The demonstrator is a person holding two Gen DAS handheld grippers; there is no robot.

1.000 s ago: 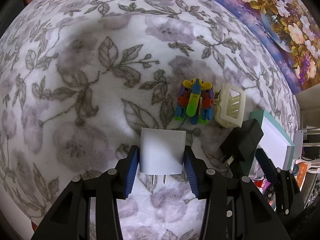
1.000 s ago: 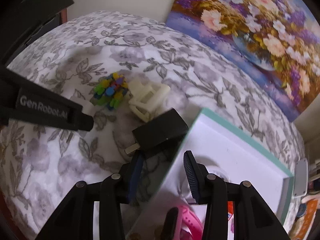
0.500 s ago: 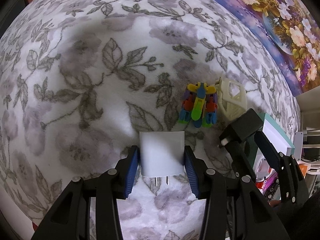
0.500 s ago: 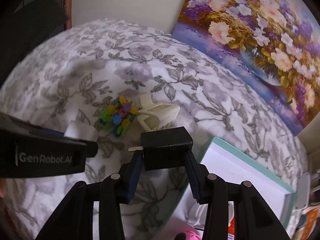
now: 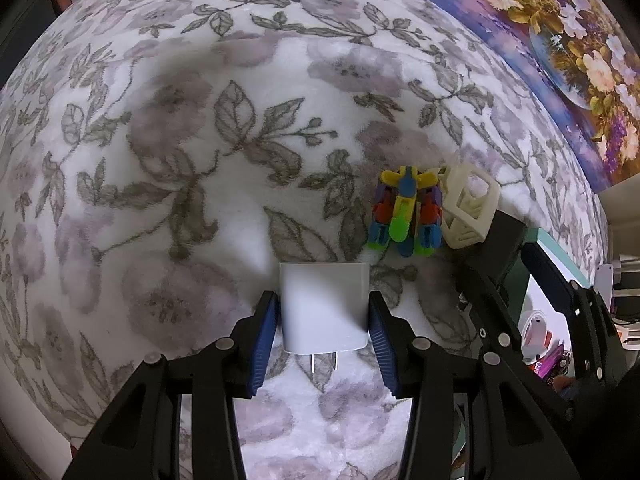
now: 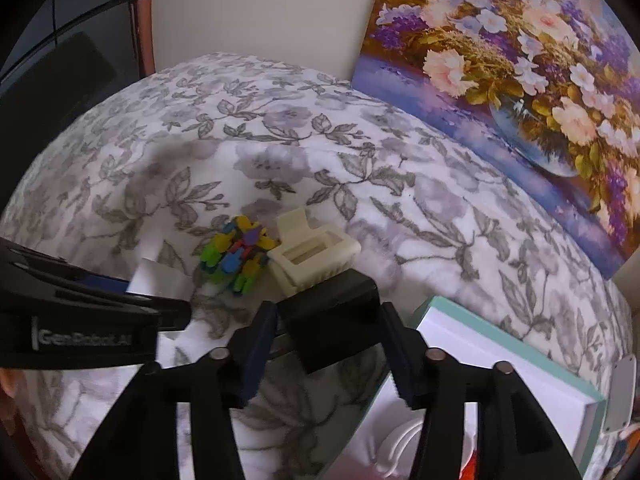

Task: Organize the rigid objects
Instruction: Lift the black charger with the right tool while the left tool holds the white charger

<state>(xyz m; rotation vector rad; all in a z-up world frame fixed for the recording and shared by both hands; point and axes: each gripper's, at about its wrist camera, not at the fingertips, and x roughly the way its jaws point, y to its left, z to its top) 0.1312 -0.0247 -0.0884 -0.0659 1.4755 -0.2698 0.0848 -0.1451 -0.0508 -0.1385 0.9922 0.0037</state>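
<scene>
Floral blanket [image 5: 168, 184]: white plush with grey leaves and mauve blooms; it covers the whole surface and carries every item listed below.

Flower painting [image 6: 520, 80]: a canvas of pale blossoms in a blue vase, leaning against the wall along the blanket's far right edge.

Box [image 6: 508, 364]: white interior, teal rim, open-topped, at the near right corner of the blanket. Small bright items lie inside, too blurred to name.

Left gripper [image 5: 323, 338]: black frame, blue ribbed pads. It points steeply down near the middle of the blanket's near edge. Both pads press on the sides of the white charger.

Right gripper [image 6: 326, 350]: same make, positioned right of the left one, beside the box's left rim. Its jaws have just been opening. The black adapter sits between them with a visible gap on each side, so the pads do not grip it.

White charger [image 5: 323, 312]: square body, two metal prongs pointing toward the camera, resting flat on the blanket.

Black adapter [image 6: 332, 316]: blocky body, just in front of the cream cage and close to the box's rim. Whether it rests fully on the blanket cannot be told.

Cream cage [image 6: 312, 256]: lattice-sided plastic piece, touching the toy on its right.

Multicoloured toy [image 5: 406, 216]: a cluster of yellow, blue, green, orange and purple plastic parts, lying beyond the charger.
</scene>
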